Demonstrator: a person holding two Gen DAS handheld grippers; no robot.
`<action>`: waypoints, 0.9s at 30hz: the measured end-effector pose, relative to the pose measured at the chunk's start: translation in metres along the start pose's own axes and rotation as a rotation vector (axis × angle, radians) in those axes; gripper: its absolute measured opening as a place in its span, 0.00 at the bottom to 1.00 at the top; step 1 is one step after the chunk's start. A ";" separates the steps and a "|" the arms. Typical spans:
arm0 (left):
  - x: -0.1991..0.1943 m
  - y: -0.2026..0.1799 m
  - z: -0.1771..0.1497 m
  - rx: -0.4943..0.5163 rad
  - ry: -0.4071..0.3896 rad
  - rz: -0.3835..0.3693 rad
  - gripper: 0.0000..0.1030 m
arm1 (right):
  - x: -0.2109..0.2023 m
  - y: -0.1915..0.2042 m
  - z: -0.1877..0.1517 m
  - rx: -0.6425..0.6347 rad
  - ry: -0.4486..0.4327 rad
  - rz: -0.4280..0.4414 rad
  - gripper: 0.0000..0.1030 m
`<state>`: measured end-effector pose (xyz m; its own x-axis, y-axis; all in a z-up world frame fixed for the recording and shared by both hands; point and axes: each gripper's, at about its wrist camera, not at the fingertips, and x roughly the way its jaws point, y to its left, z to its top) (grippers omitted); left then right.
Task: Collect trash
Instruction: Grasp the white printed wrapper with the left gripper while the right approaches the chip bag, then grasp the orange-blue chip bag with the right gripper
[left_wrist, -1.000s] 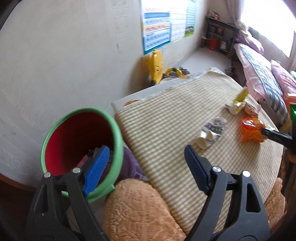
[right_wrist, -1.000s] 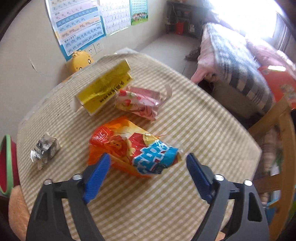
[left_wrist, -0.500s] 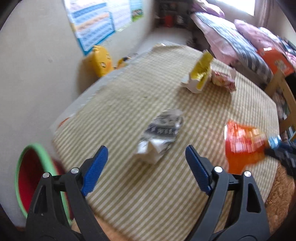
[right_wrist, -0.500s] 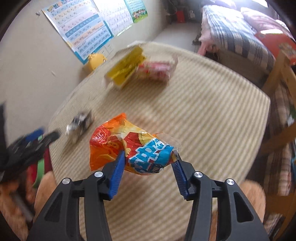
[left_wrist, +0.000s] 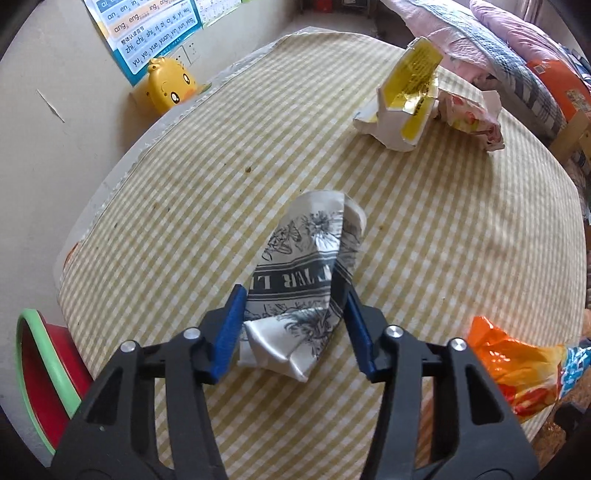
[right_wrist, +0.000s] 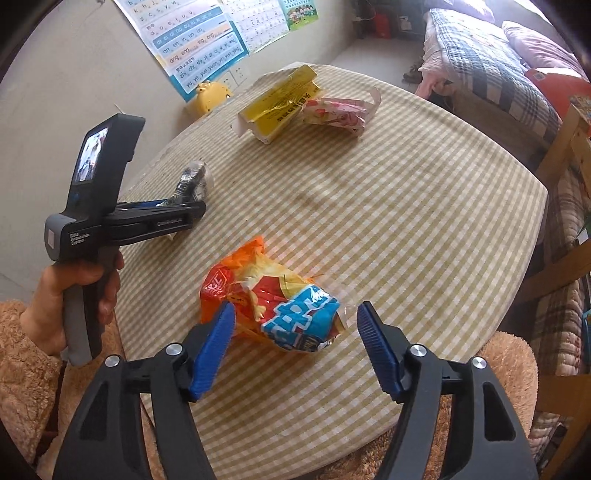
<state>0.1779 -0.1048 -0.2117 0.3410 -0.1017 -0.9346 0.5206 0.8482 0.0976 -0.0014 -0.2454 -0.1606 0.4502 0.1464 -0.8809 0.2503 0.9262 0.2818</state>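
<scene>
My left gripper (left_wrist: 293, 325) is shut on a crumpled black-and-white printed wrapper (left_wrist: 306, 273), its blue pads pressing both sides above the checked tablecloth. It also shows in the right wrist view (right_wrist: 173, 210) with the wrapper (right_wrist: 192, 181). My right gripper (right_wrist: 295, 339) has its jaws around an orange, red and blue snack bag (right_wrist: 273, 299); the right pad stands off it, and I cannot tell whether the bag is held. The bag shows at the left view's lower right (left_wrist: 517, 369). A red bin with a green rim (left_wrist: 40, 376) stands at the table's left edge.
A torn yellow carton (left_wrist: 406, 99) and a pink crumpled wrapper (left_wrist: 469, 118) lie at the table's far side. A yellow duck toy (left_wrist: 170, 86) sits by the wall. A bed (right_wrist: 491, 62) and a wooden chair (right_wrist: 569, 158) stand to the right.
My left gripper swung from the bin to the printed wrapper and closed on it. My right gripper closed on the snack bag and lifted it, then its jaws widened.
</scene>
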 end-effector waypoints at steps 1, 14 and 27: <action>-0.003 0.002 -0.003 0.000 -0.004 0.002 0.48 | 0.000 0.000 0.000 -0.001 0.000 -0.002 0.65; -0.088 0.023 -0.043 -0.092 -0.135 -0.035 0.48 | 0.002 0.007 0.015 -0.121 -0.011 -0.057 0.74; -0.125 0.057 -0.081 -0.253 -0.204 0.023 0.48 | 0.024 0.018 0.040 -0.354 0.141 -0.034 0.76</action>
<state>0.1017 -0.0023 -0.1174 0.5133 -0.1615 -0.8429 0.3088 0.9511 0.0058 0.0475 -0.2394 -0.1614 0.3185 0.1368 -0.9380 -0.0593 0.9905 0.1243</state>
